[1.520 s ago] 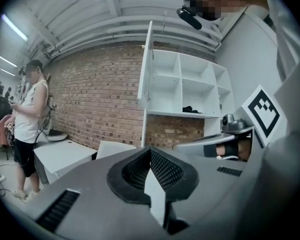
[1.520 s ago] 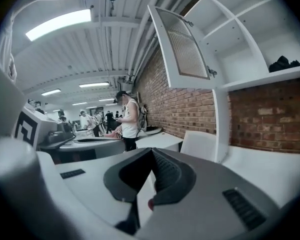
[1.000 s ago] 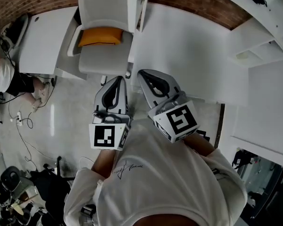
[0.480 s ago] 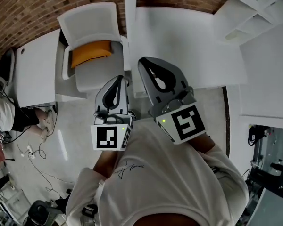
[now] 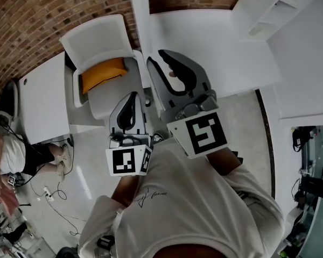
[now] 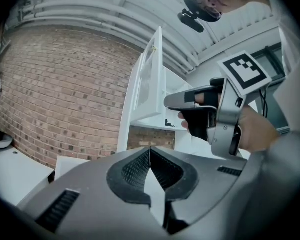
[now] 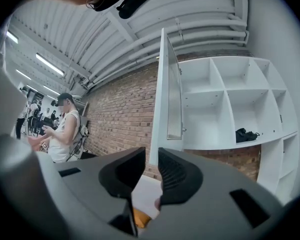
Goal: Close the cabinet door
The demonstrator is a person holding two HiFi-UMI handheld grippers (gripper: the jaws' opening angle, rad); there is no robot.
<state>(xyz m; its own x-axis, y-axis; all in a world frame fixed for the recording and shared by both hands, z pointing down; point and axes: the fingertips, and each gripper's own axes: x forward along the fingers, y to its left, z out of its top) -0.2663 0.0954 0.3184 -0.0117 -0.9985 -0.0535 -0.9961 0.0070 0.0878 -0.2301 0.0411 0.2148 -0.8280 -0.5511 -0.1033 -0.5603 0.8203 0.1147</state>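
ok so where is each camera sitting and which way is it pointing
Head view: on the person's head, facing steeply down at their shirt, left gripper, right gripper and a white chair.
Left gripper view: on the left gripper, facing up along its shut jaws at a brick wall; the right gripper's hand shows.
Right gripper view: on the right gripper, facing along its open jaws at the cabinet door and shelves.
All three share the cabinet door.

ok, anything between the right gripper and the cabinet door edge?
Nothing. In the right gripper view the open right gripper points straight at the cabinet door edge, with only air showing in the stretch between them.
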